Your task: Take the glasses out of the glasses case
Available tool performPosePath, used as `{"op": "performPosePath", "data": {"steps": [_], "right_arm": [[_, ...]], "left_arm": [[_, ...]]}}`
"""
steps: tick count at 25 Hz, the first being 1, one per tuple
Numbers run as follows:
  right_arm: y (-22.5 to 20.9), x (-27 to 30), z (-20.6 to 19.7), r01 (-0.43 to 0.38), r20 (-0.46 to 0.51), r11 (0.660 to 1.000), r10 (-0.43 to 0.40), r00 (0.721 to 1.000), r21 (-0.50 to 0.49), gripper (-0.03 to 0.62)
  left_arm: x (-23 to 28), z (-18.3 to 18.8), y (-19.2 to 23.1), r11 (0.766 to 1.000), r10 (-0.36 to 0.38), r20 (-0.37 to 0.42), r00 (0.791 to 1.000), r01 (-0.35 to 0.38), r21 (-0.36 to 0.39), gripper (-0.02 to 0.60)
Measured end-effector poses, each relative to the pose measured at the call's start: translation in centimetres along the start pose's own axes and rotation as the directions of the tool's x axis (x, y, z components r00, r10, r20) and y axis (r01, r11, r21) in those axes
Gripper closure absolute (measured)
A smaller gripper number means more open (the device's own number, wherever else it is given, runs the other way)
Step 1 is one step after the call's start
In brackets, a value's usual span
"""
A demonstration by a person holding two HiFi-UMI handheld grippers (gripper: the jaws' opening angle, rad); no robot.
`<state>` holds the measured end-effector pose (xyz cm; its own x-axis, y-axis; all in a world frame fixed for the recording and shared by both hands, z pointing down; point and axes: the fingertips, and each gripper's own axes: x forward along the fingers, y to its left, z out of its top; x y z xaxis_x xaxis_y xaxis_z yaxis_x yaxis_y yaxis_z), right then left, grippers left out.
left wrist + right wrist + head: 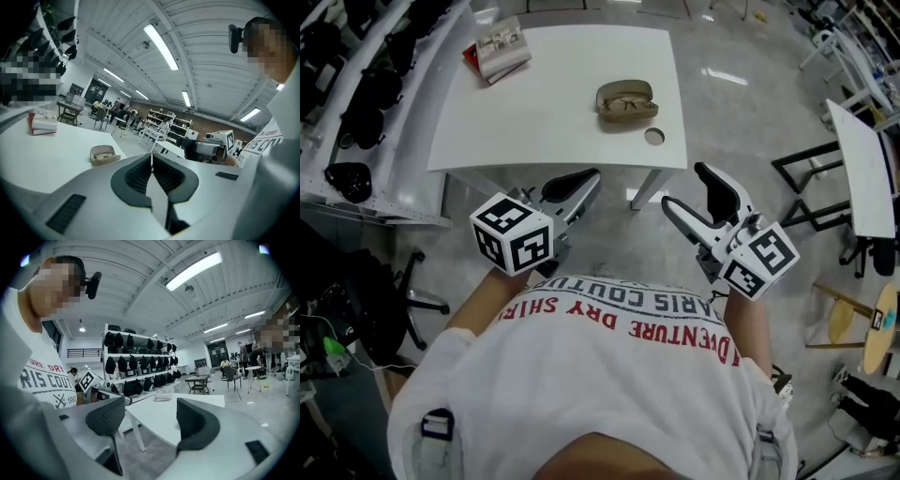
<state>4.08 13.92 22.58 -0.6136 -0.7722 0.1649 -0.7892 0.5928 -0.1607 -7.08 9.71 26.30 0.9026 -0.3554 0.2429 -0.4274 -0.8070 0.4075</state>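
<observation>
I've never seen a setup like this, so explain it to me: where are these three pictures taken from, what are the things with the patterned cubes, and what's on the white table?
There is no robot here. A person holds a two-jaw gripper in each hand, and the marker cubes are part of those grippers. One picture comes from a camera on the person's head, looking down. The other two come from cameras riding on each gripper, looking along its jaws. The left gripper has its jaws together and the right gripper has them apart. Neither holds anything. On the white table lie an open glasses case with the glasses inside, and some books at the far left corner.
</observation>
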Motion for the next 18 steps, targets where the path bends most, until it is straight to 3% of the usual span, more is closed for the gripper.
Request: {"op": "performPosePath", "data": {"steps": [7,18], "right_arm": [[-5.3,3.8,0.8,0.031,0.008,1.000,-0.031,1.000,-0.003,0.269],[-8.4,4.9,-0.3,0.072,-0.013,0.997,-0.072,0.997,0.009,0.269]], "left_arm": [[3.6,2.4,4.4,1.000,0.013,-0.004,1.000,-0.013,0.014,0.546],[6.0,1.8,6.1,1.000,0.015,0.010,1.000,-0.015,-0.018,0.546]]}}
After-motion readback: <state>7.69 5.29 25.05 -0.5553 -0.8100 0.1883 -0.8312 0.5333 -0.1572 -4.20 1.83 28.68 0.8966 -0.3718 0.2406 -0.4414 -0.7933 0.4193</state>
